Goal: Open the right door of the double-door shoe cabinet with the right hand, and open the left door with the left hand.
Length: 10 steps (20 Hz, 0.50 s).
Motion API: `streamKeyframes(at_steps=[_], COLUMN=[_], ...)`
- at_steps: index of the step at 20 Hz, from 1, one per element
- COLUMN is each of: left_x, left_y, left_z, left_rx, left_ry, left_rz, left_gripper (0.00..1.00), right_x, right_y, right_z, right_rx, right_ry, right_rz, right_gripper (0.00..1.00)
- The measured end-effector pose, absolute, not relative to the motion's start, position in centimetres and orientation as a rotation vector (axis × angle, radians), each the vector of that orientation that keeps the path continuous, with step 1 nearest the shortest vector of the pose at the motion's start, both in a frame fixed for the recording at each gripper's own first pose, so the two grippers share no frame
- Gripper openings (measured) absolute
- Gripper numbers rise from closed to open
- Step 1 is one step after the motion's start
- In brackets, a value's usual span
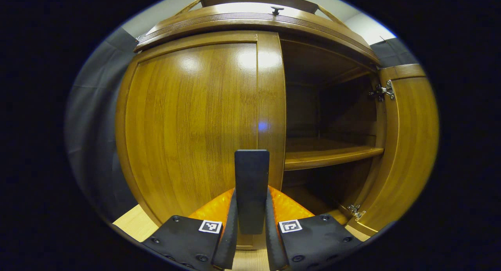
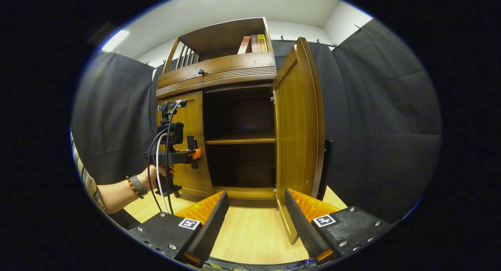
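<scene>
Right up front in the left gripper view, the left gripper (image 1: 251,224) is clamped on the upright handle (image 1: 251,185) of the closed left door (image 1: 191,122), while the right gripper (image 2: 256,220) hangs parted near the swung-open right door (image 2: 297,126).

Shoe cabinet (image 2: 219,77) with right door (image 2: 297,126) swung wide and left door (image 2: 191,142) closed; right gripper (image 2: 256,216) open over the wooden floor (image 2: 250,236), holding nothing; left gripper (image 2: 192,150), held by a hand (image 2: 158,173), at the left door's handle (image 2: 190,142); 3 books (image 2: 252,44) on top
</scene>
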<state>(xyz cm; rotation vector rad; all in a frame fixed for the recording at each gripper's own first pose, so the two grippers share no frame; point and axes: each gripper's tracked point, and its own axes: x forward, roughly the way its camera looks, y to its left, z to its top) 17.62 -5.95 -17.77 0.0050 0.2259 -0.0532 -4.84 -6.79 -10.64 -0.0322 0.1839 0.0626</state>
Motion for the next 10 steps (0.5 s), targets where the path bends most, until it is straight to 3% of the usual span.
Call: streamKeyframes(at_steps=[10], left_x=[12.2], left_y=[-4.8], left_z=[-17.5], left_rx=[-0.011], left_ry=[0.267], left_rz=[-0.049], left_gripper=[0.35], right_x=[-5.3], right_y=[-6.1], right_z=[-10.8], right_rx=[-0.051], right_ry=[0.198], right_rz=[0.09], right_gripper=[0.89])
